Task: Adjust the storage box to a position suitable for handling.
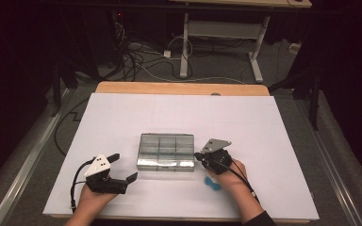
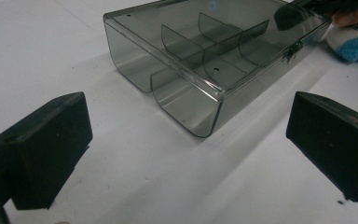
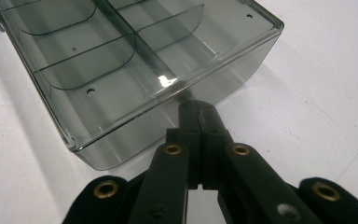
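Observation:
A clear smoky plastic box [image 1: 165,151] with inner dividers lies lid-closed on the white table cover [image 1: 122,117]. My right gripper [image 1: 199,156] is shut with nothing between its jaws, and its tips [image 3: 199,112] sit at the box's [image 3: 135,65] right side wall; whether they touch it I cannot tell. My left gripper [image 1: 122,167] rests on the table left of the box, jaws wide open and bare, one pad [image 2: 44,147] at each side of the left gripper view. The box [image 2: 205,60] lies ahead of it, a short way off.
A small blue and white object [image 1: 212,183] lies on the cover beside my right hand, also seen past the box's latch [image 2: 354,44]. The wooden table edge [image 1: 184,88] runs along the back; cables and desk legs [image 1: 185,47] are on the floor beyond.

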